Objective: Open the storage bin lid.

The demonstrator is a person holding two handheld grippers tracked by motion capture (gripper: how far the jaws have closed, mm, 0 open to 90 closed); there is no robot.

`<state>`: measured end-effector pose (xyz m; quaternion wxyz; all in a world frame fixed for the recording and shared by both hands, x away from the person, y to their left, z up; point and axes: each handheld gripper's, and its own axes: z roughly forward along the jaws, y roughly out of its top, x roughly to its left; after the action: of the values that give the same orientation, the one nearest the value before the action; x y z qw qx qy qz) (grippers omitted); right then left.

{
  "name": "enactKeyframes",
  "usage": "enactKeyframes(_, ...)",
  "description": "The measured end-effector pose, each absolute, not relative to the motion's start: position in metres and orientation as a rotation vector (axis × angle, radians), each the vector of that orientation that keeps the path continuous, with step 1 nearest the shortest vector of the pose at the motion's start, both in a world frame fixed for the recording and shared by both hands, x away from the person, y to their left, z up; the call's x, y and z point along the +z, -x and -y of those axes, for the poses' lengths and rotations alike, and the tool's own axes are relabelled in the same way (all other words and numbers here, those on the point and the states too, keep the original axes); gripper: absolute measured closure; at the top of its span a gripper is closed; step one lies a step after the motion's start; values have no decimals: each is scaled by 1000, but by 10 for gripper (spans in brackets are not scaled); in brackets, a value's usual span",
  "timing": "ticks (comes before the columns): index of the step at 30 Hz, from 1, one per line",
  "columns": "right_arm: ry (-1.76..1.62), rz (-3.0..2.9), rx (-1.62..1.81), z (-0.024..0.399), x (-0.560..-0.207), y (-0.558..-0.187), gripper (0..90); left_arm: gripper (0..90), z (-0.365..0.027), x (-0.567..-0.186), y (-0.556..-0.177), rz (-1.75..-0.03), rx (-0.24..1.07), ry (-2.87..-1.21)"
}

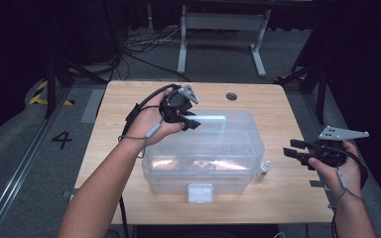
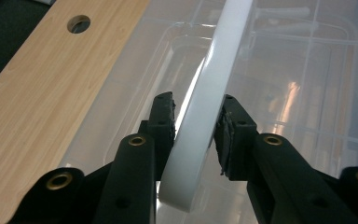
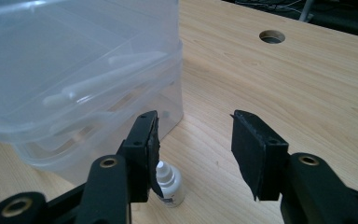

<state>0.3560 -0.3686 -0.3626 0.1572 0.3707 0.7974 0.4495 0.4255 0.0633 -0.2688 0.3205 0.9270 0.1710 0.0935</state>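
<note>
Already the left gripper [image 2: 196, 128] pinches the white handle [image 2: 204, 116] atop the clear box [image 1: 203, 153] at mid-desk [image 1: 129, 94]; lifting remains. Right of the box, the right gripper [image 3: 193, 140] waits spread over a small bottle [image 3: 168, 184].

From my feed I see a light wood-grain worktop [image 1: 129, 99] with a round cable hole [image 1: 231, 96] near its far edge, standing on grey carpeted floor [image 1: 10, 144]. Beyond it stands a pale grey metal frame [image 1: 222, 22] on two feet, with a tangle of dark cables [image 1: 144, 44] on the floor beside it, and the room behind falls off into darkness, black at both sides. On my left a floor rail [image 1: 27, 153] runs alongside the worktop, with a black numeral 4 [image 1: 62, 139] and yellow-black hazard tape [image 1: 42, 94] marked on the floor.
</note>
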Motion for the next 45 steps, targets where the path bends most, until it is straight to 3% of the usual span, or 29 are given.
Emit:
enactKeyframes(23,-1017,-2281,1301,367,-360,-354,529,683,-54,-244,-480,-522,197,-2529)
enactKeyframes(38,-908,-2308,1309,352,-356,-350,591,676,-55,-242,-504,-569,125,-2521)
enactKeyframes(41,-881,-2323,1305,349,-356,-349,644,675,-55,-242,-507,-574,117,-2518)
enactKeyframes(45,-851,-2342,1341,342,-354,-346,808,674,-56,-242,-511,-585,108,-2514)
